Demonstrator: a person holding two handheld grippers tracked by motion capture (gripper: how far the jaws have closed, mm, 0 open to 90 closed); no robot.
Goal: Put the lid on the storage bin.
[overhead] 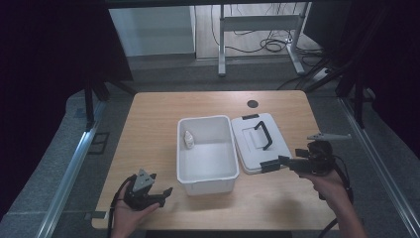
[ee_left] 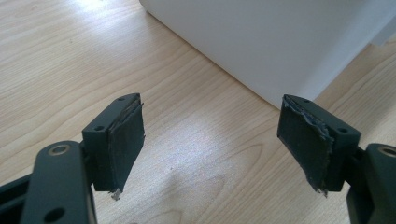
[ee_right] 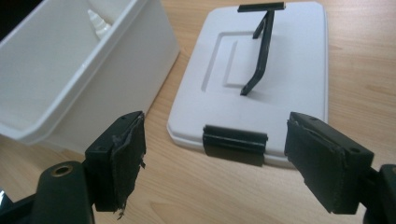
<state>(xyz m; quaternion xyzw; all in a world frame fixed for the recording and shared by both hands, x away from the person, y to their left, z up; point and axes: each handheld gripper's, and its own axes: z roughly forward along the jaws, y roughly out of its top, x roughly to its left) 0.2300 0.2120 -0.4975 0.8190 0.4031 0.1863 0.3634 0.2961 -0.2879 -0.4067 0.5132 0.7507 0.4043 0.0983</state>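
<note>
Looks like a lab or test cell, not a home. Light wood tabletop (overhead: 148, 124) with a round cable grommet hole (overhead: 253, 103), office-desk style, sits inside a rig: aluminium rails (overhead: 69, 178) run along both sides on grey floor matting, and black curtains (overhead: 44, 59) hang left and right. Behind it stands a second desk on a white metal frame (overhead: 257, 22), with loose black cables (overhead: 270, 44) lying on a wood-look floor under it. A black stand leg (overhead: 89, 106) shows at the left. Overhead fixed camera angle fits a recording setup.
</note>
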